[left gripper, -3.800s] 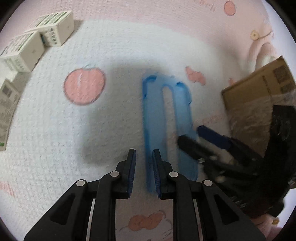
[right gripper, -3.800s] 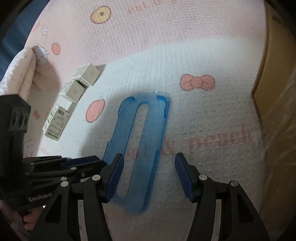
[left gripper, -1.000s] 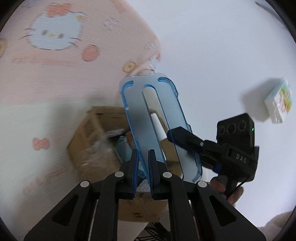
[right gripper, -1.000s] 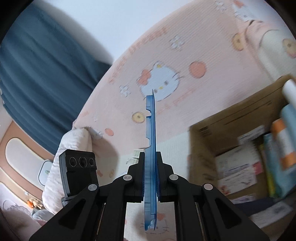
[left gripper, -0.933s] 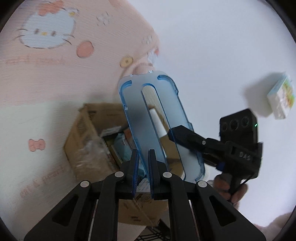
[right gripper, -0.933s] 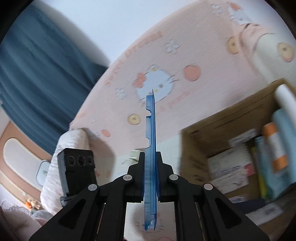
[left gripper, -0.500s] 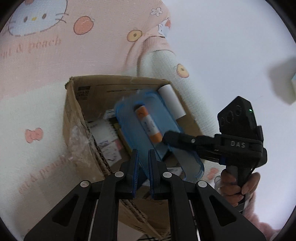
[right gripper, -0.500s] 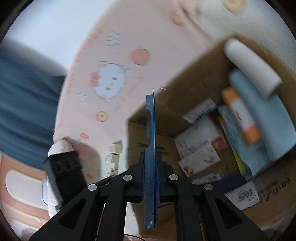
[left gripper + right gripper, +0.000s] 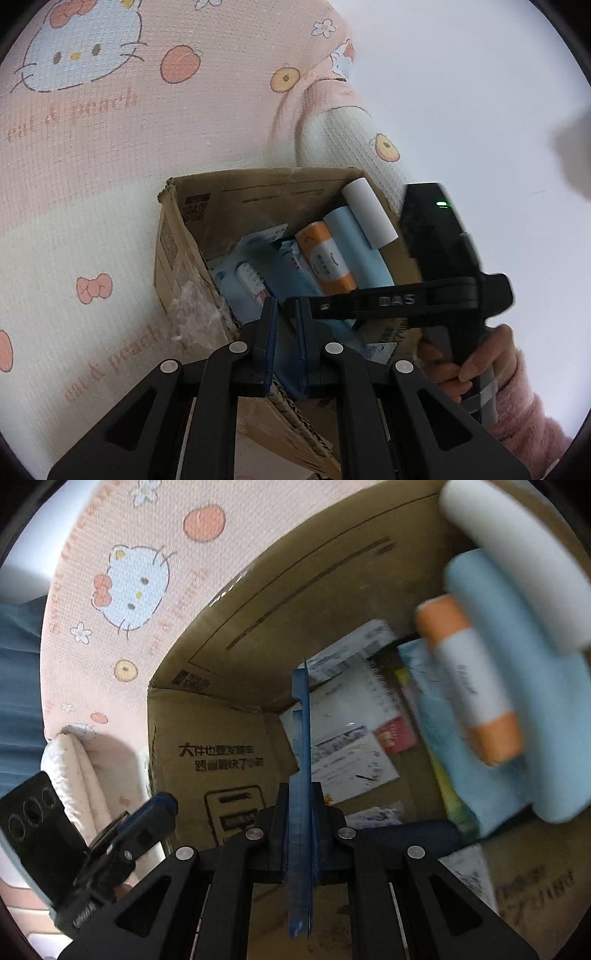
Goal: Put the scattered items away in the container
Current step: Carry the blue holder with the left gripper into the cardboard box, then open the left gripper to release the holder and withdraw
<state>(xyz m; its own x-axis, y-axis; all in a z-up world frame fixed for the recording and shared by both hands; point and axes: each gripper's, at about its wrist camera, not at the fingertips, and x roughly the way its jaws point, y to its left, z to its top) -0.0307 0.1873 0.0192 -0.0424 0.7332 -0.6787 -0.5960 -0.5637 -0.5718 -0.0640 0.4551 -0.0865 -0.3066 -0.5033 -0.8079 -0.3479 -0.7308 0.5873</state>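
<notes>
A brown cardboard box (image 9: 173,236) stands on the pink Hello Kitty blanket and holds several items. My right gripper (image 9: 301,812) is shut on a flat blue plastic tray (image 9: 301,746), seen edge-on, lowered inside the box (image 9: 221,760). My left gripper (image 9: 284,314) is over the box's near rim, its jaws close together; part of the blue tray (image 9: 284,354) lies between them, contact unclear. The right gripper (image 9: 369,301) crosses the left wrist view over the box.
The box holds a white roll (image 9: 369,212), a light blue roll (image 9: 356,251), an orange-and-white tube (image 9: 327,258) and paper packets (image 9: 351,738). The blanket (image 9: 92,147) spreads left. A rolled pillow (image 9: 74,775) lies beside the box.
Both grippers have tipped down and carried the blue tray from above the box into it. The right gripper has moved deeper among the contents.
</notes>
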